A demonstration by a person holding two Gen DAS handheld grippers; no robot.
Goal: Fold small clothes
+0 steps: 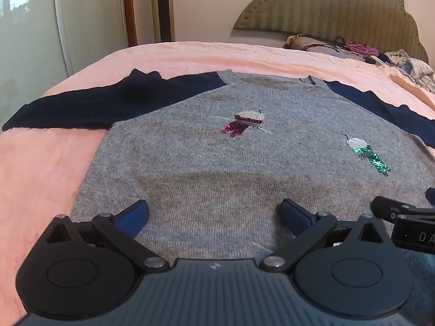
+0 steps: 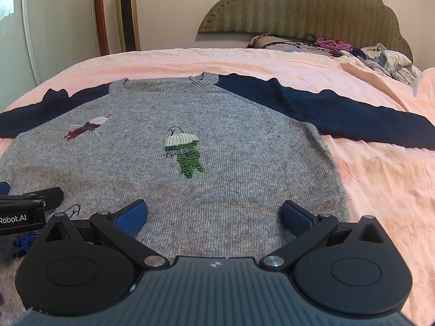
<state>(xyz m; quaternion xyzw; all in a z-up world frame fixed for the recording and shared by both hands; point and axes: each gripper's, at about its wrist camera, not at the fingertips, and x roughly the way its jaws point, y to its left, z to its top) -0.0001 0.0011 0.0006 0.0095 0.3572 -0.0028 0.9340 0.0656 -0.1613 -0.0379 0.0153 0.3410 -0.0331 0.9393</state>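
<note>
Lying flat on the pink bed [image 1: 40, 163], the grey sweater [image 1: 204, 157] spreads its navy sleeves toward nine and three o'clock. Both the left tool [image 1: 214, 212] and right tool [image 2: 214, 214] hover released over its hem, grasping nothing.

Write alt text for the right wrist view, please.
A grey sweater with navy sleeves lies flat, front up, on a pink bedspread. The open right gripper hovers over its hem, holding nothing; the left gripper shows at the left edge.
</note>
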